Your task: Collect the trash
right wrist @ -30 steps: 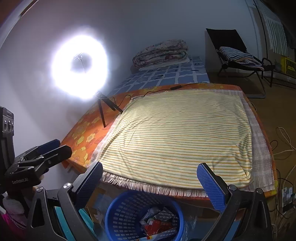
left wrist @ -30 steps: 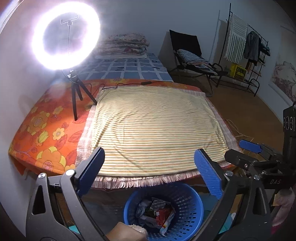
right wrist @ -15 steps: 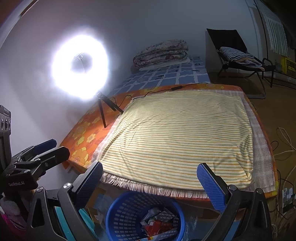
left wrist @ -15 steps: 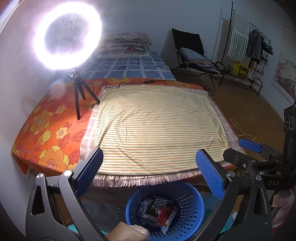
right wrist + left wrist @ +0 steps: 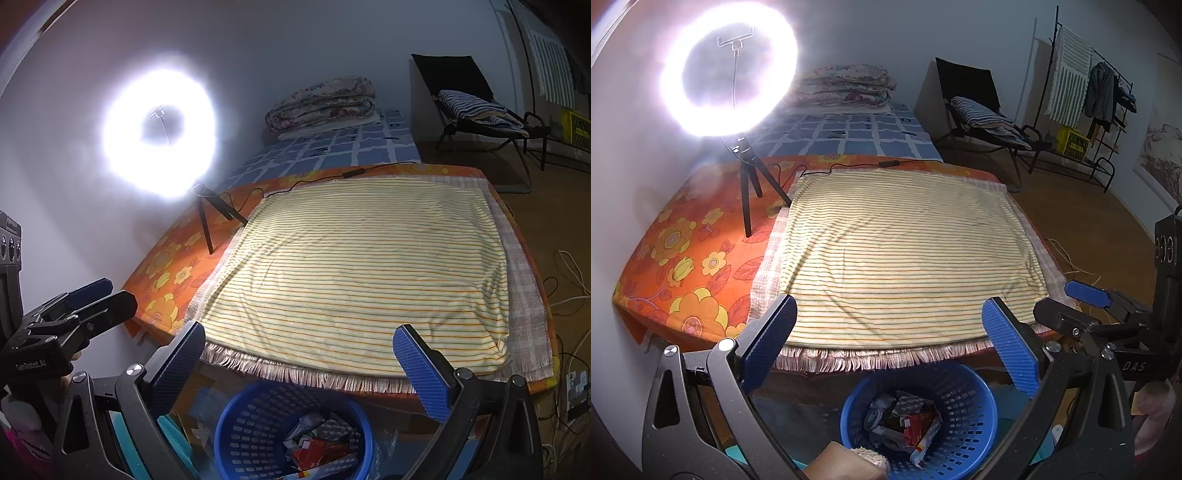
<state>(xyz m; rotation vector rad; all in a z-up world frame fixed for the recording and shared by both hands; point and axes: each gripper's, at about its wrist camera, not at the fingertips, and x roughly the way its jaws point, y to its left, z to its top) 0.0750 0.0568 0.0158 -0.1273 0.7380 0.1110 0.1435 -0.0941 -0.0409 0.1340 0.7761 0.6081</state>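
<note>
A blue slatted basket (image 5: 964,410) (image 5: 251,435) stands on the floor at the foot of the bed, holding several crumpled wrappers (image 5: 905,421) (image 5: 317,439). My left gripper (image 5: 888,343) hangs open above the basket with nothing between its blue pads. My right gripper (image 5: 299,365) is open too and empty, also above the basket. Each gripper shows at the edge of the other's view: the right one (image 5: 1108,317) and the left one (image 5: 70,314). The striped yellow cloth (image 5: 905,251) (image 5: 365,266) on the bed carries no trash.
A lit ring light on a small tripod (image 5: 750,192) (image 5: 207,221) stands on the orange floral bedcover, its cable running along the cloth's far edge. Folded blankets (image 5: 849,85) lie further back. A black chair (image 5: 979,110) and clothes rack (image 5: 1089,92) stand at right; cables (image 5: 569,280) lie on the floor.
Both grippers stay open above the basket. The left wrist view has shifted slightly, with the bed sitting a little further right; the left gripper has sunk a bit in the right wrist view.
</note>
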